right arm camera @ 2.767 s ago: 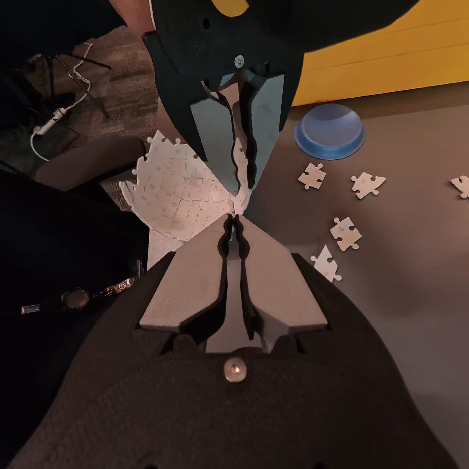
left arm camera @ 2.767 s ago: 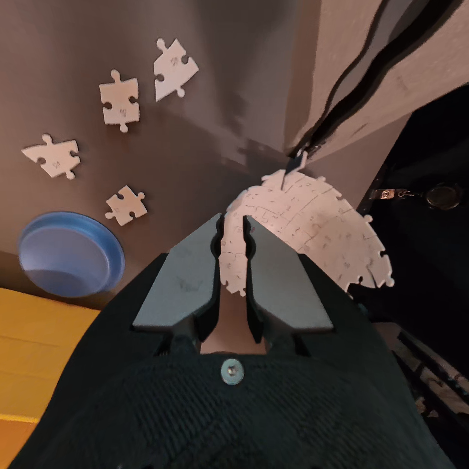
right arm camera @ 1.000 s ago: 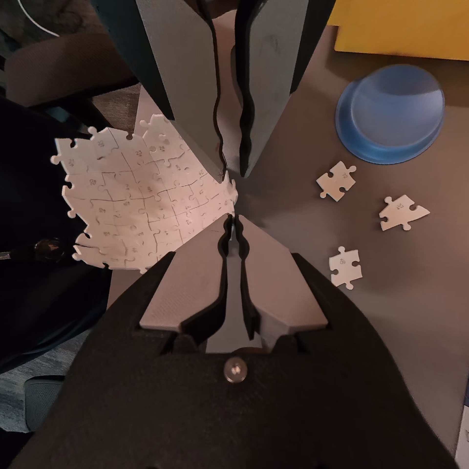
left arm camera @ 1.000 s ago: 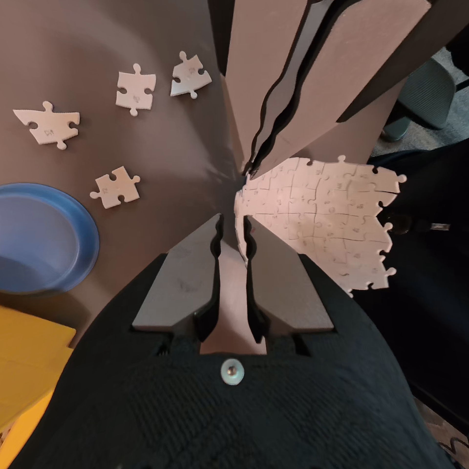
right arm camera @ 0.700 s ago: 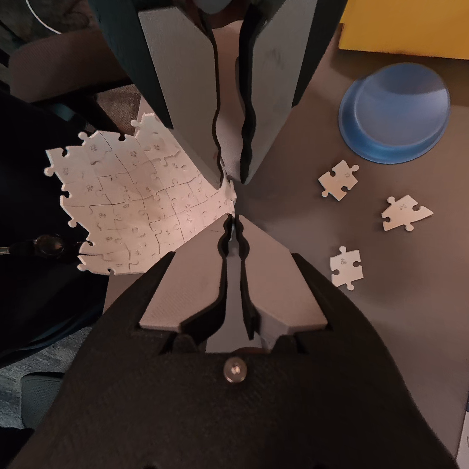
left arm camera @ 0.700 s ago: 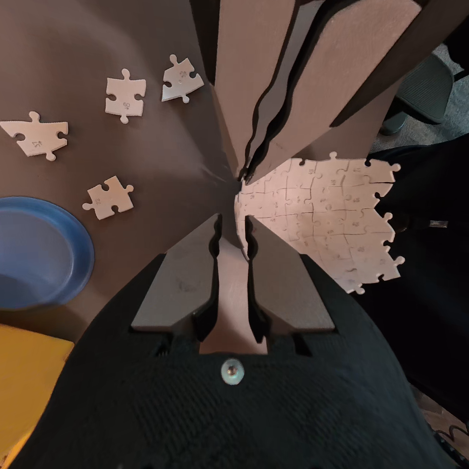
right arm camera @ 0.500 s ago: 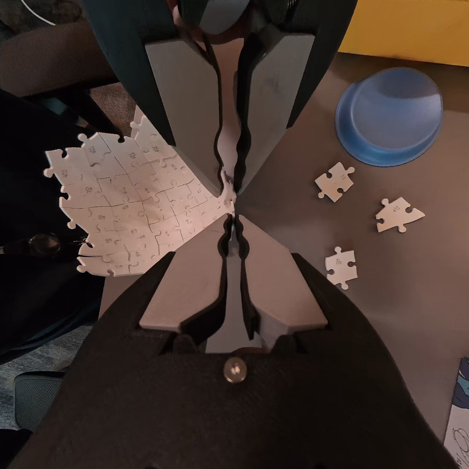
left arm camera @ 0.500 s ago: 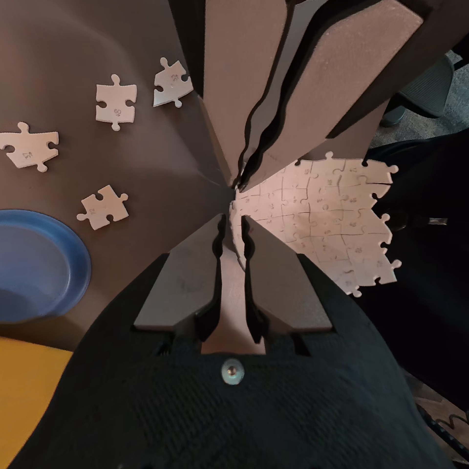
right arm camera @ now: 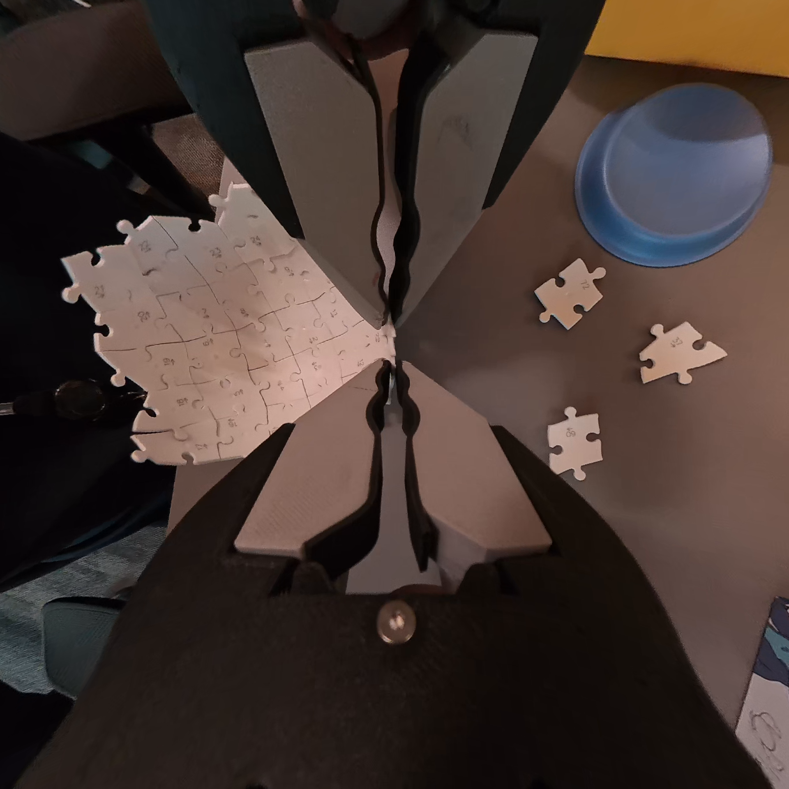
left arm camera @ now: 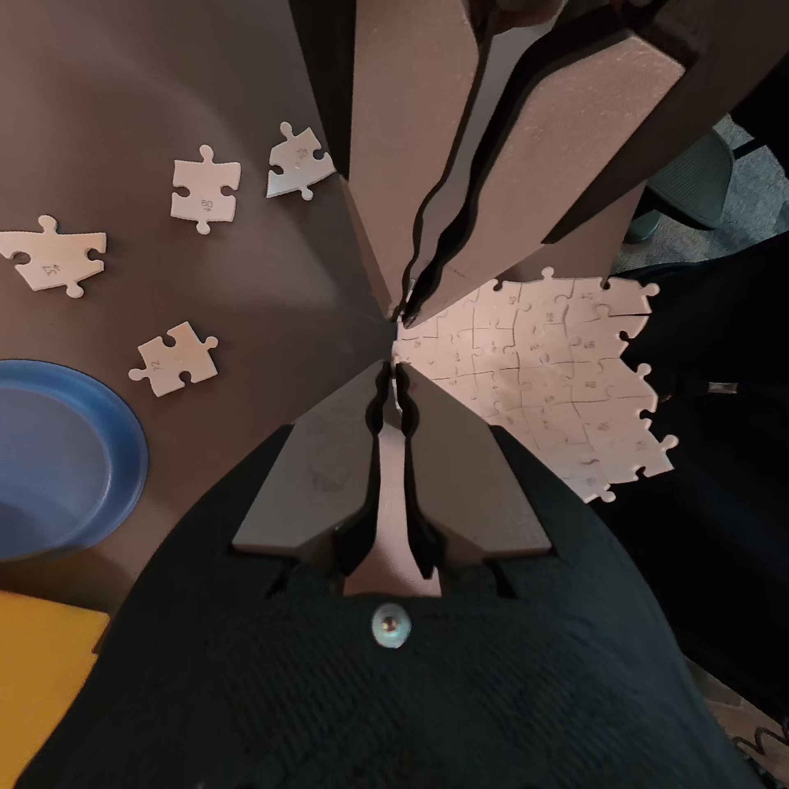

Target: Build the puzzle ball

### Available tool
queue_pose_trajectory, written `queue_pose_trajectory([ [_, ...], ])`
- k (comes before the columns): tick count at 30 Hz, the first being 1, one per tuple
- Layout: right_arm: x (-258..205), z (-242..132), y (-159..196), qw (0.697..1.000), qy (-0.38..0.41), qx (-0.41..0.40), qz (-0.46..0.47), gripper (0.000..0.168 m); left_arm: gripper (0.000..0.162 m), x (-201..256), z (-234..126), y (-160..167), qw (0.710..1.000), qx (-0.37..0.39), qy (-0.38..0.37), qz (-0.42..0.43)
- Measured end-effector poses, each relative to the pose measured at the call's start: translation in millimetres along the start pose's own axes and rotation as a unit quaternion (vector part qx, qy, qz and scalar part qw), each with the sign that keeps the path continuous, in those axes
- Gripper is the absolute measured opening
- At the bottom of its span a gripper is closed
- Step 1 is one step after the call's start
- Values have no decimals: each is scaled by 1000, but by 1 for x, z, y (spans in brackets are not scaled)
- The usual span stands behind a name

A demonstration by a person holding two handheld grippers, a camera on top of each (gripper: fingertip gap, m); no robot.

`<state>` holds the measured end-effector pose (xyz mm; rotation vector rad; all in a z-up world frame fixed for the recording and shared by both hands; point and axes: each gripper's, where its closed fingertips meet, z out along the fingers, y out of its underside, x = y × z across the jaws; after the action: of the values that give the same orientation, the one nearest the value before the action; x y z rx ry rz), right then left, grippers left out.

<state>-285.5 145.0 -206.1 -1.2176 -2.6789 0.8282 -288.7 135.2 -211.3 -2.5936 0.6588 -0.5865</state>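
Note:
A curved shell of joined white puzzle pieces is held in the air over the table's edge. It also shows in the right wrist view. My left gripper is shut on the shell's near corner. My right gripper faces it tip to tip and is shut on the same corner. A thin white sliver shows between each pair of fingers. Whether that corner is a separate piece I cannot tell. Several loose white pieces lie on the brown table, among them one near the bowl and one by my right gripper.
A blue bowl stands on the table left of my left gripper and shows at the upper right in the right wrist view. A yellow box lies beside it. A printed sheet lies at the right edge. Dark chairs stand off the table. The tips of both grippers are at nearly the same place.
My left gripper's jaws have narrowed onto the shell's corner. The two grippers have drawn closer tip to tip, and the shell has turned slightly.

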Motion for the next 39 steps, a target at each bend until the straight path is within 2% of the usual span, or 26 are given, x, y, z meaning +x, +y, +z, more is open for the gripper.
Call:
queue_pose_trajectory([
  [14,1,1,1,1000,5,3,0,0,9,5,3,-2,1000,19,7,-1],
  [22,1,0,2,1000,8,13,5,0,6,3,4,-4,1000,8,-22,-6],
  [27,1,0,4,1000,7,16,8,0,11,3,6,-4,1000,3,-14,-21],
  [39,4,0,5,1000,17,23,-10,0,7,-1,8,-5,1000,-16,4,-22],
])
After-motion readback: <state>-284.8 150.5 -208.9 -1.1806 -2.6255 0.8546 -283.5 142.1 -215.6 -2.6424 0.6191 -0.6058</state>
